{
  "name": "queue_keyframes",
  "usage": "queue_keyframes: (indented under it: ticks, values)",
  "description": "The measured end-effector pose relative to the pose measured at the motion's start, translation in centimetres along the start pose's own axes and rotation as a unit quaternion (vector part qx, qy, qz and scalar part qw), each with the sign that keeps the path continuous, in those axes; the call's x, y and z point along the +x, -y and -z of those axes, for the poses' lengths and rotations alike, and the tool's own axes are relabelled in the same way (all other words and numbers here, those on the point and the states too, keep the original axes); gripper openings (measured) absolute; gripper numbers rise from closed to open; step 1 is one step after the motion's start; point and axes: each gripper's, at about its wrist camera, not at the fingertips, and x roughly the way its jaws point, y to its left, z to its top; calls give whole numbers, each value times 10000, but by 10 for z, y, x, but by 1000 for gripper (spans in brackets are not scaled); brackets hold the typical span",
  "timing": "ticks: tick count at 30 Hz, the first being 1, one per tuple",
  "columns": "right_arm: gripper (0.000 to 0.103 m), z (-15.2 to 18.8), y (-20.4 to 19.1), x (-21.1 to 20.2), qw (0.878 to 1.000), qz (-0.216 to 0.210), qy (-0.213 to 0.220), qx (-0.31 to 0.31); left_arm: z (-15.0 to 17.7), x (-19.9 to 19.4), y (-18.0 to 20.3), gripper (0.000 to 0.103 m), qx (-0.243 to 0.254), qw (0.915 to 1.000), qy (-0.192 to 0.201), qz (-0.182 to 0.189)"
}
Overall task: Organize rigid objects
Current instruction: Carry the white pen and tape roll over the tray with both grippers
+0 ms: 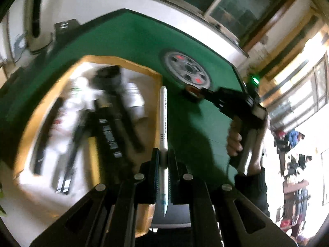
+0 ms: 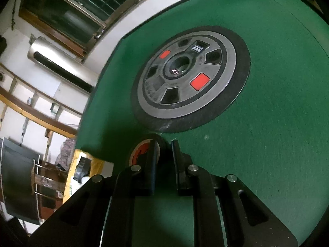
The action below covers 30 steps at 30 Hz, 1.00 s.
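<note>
From my left wrist view the tray near the table's left edge is smeared with blur; I make out dark bars and white shapes in it but cannot tell what they are. The pen's print is too small to read, and its middle is hidden between my left gripper's pads. Out by the table's right edge, the tape roll shows only in part past the right gripper.

In the right wrist view one finger covers much of the roll, and the tray is mostly hidden behind the gripper body at the table's left edge.
</note>
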Motion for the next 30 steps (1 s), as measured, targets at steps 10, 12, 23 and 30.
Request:
queue_keyframes:
  ticks: [10, 12, 23, 30]
  values:
    - [13, 65, -45, -47, 9966, -774, -77, -266, 5, 1, -65, 5, -644, 9973, 55, -336]
    - [13, 76, -60, -51, 9949, -939, -110, -364, 7, 8, -70, 5, -703, 9970, -9, -323]
    - [13, 108, -132, -20, 9896, -844, -331, -1114, 13, 13, -82, 5, -645, 9960, -19, -620]
    - [13, 114, -156, 5, 9870, -369, -371, -1522, 16, 17, -82, 5, -467, 9952, 58, -860]
